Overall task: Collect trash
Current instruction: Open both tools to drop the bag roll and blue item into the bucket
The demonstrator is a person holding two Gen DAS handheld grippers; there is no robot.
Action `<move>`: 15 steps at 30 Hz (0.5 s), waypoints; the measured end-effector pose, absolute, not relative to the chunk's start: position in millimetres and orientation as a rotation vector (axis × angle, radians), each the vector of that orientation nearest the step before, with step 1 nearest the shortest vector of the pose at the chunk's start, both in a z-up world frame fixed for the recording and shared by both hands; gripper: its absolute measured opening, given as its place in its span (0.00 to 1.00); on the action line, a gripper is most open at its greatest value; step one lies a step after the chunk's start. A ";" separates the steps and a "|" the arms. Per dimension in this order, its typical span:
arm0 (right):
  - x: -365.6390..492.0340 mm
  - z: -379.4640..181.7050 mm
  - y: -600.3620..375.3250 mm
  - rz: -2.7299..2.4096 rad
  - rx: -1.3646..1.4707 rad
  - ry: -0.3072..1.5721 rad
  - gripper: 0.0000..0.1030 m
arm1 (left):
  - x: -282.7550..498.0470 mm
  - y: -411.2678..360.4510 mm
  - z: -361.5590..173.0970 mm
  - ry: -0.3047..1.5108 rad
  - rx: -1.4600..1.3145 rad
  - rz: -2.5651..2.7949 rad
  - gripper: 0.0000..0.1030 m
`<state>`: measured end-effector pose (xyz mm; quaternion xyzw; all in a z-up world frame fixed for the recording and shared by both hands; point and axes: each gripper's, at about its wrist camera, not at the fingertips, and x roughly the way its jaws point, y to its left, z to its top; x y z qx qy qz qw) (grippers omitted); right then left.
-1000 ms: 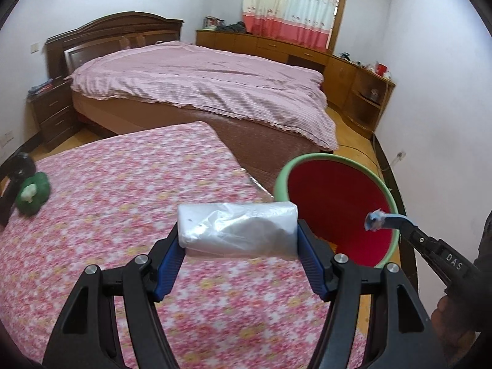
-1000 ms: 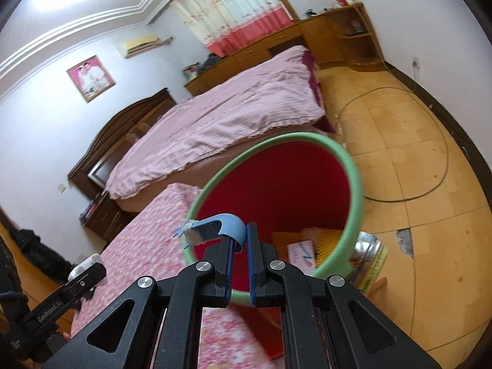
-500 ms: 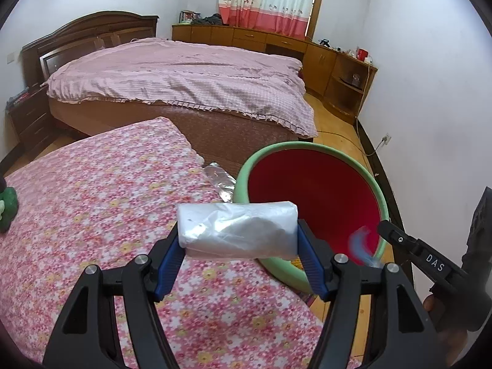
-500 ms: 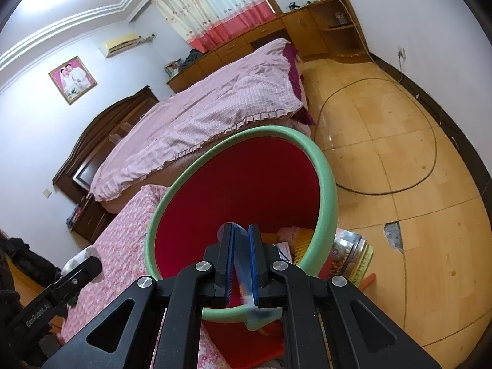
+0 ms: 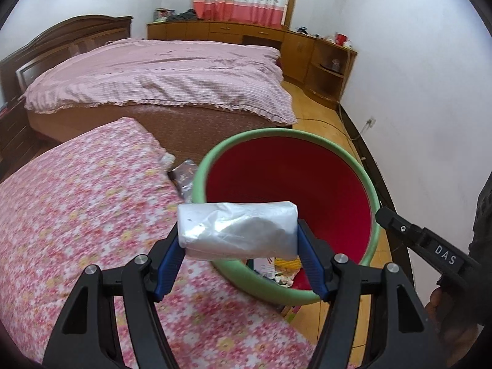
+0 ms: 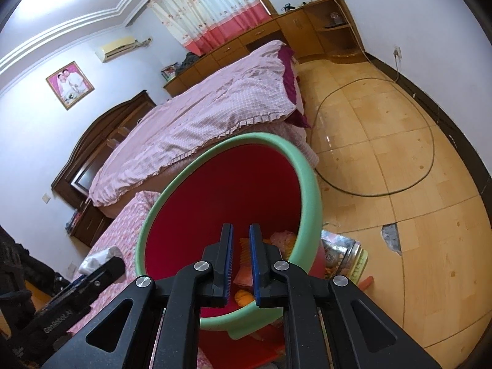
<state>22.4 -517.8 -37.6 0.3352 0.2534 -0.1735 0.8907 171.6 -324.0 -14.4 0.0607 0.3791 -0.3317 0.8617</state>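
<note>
The left gripper clamps a white plastic-wrapped packet across its short ends, blue pads pressing on both, so the packet rides level and crosswise, ready to drop flat. It hangs over the near rim of the bin, a red tub with a green lip standing on the floor just beside the corner of the flowered bedspread. The bin sits there, most likely, so that trash lifted off the bedspread travels only a short way.

The right gripper points into the bin's mouth from the other side. Its jaws are opening, with a narrow gap and nothing between them; through the gap only the litter on the bin floor shows. Judging by that, this hand has nothing left to carry.

Inside the bin lie the pieces already collected: a yellow wrapper, a small printed carton, and pinkish scraps. A silvery foil wrapper lies off the corner of the bedspread, behind the bin's rim, and seems not yet gathered.

Further off stands a bed with a pink checked cover.
</note>
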 end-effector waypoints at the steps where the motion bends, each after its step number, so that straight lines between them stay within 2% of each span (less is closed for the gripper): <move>1: 21.5 -37.4 -518.0 -0.364 0.697 0.525 0.13 | 171.8 -327.3 -15.6 0.796 0.134 -0.701 0.67; 5: 19.5 -38.5 -521.2 -0.369 0.705 0.526 0.18 | 173.5 -339.3 -21.3 0.811 0.156 -0.717 0.67; 9: 19.9 -38.5 -521.2 -0.369 0.706 0.531 0.23 | 173.4 -343.8 -23.6 0.817 0.156 -0.723 0.75; 15: 19.7 -36.1 -517.6 -0.364 0.696 0.544 0.29 | 173.7 -337.2 -19.9 0.827 0.134 -0.716 0.75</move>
